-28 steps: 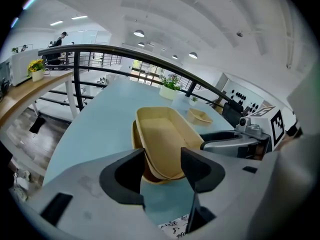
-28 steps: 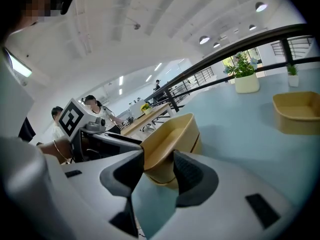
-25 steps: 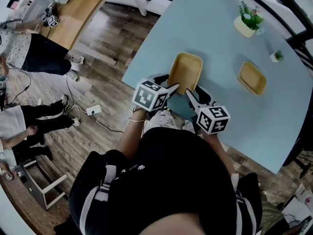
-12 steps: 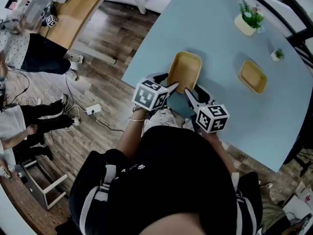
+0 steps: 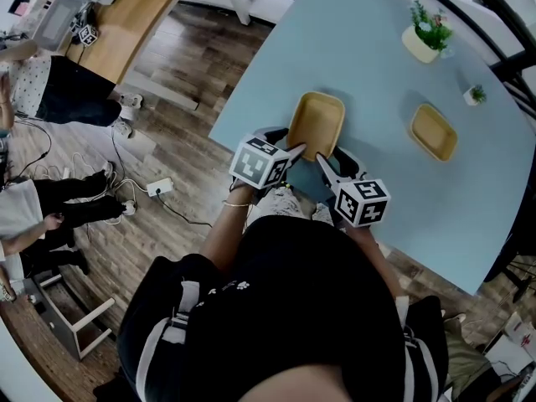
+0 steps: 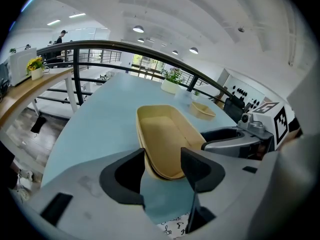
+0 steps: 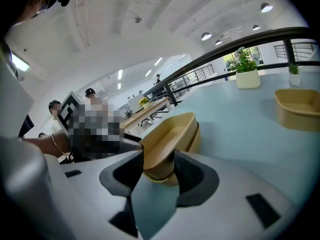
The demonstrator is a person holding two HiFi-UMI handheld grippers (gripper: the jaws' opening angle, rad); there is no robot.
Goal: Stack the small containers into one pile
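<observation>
We start at the left gripper point(image 6: 163, 159). Its jaws stand partly open, with the rounded near end of the nested pair point(image 6: 165, 129) wedged between them. The left jaw lies against the wall, and the right jaw covers the rim on the other side. We judge this a hold, though a light one. The right gripper point(image 7: 159, 159) is set the same way on the same end from the other side. Both of its jaws press the two rims, one sitting inside the other.

Over the last second very little has changed. Both marker cubes have crept slightly inward toward the pair, while the pair has not shifted on the table point(image 5: 368, 57). We take this to mean the grip is being settled and no lift has begun. Two containers already make one pile, so the task seems well along, with one piece left to join.

The pair lies lengthwise, with its near end at the near edge of the worktop, toward the left corner. Its far end points inward. The third container point(image 5: 433, 132) sits well apart from both grippers, farther along toward the right corner and deeper in from the near edge. Nothing is touching it. Beyond it, toward the far right of the worktop, stand a potted plant point(image 5: 423, 36) and a smaller plant point(image 5: 474, 96), clear of any path between the pair and the third container.
</observation>
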